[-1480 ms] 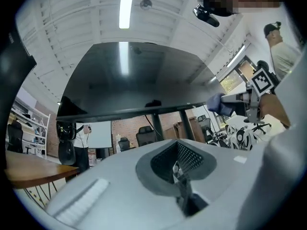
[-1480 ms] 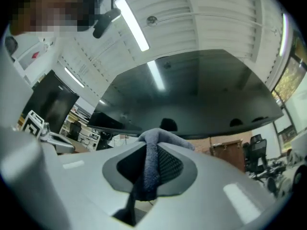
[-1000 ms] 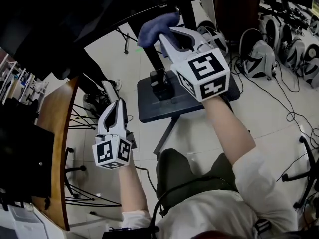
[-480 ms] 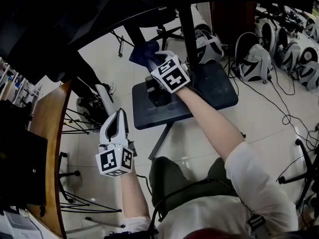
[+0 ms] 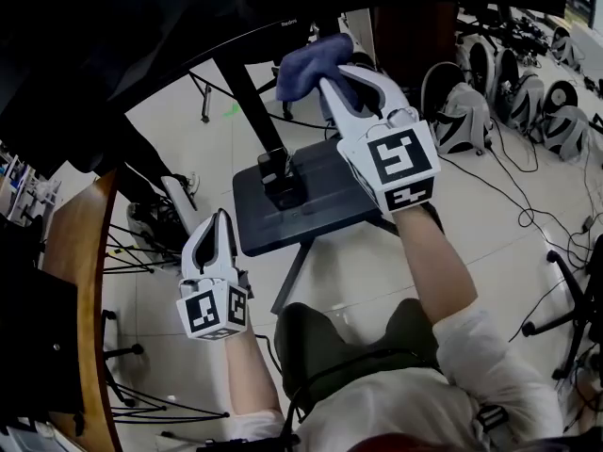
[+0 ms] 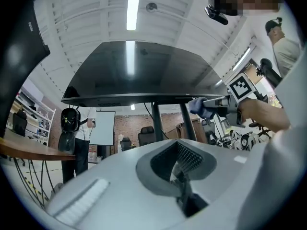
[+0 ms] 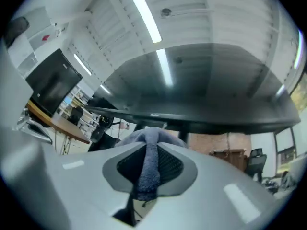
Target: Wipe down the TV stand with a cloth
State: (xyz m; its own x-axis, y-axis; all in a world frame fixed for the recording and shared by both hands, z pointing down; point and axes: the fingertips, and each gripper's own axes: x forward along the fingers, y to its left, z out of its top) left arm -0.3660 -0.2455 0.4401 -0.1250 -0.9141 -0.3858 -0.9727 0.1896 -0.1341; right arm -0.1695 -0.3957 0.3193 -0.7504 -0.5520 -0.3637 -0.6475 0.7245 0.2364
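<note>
Plainly the right tool is clamped on the blue cloth. In the right gripper view a fold of it runs down between the pads and bunches beyond the tips. The cloth is held up at 12 o'clock in the head view, close under the dark lower edge of the TV. The TV stand shows as a dark base plate at 6 o'clock from the cloth. Its slanted post lies just toward 9 o'clock of the cloth, long axis running 11 to 5 o'clock. The left tool, jaws together on nothing, hangs at 8 o'clock, off the stand. The right hand looks nearer for wiping.
</note>
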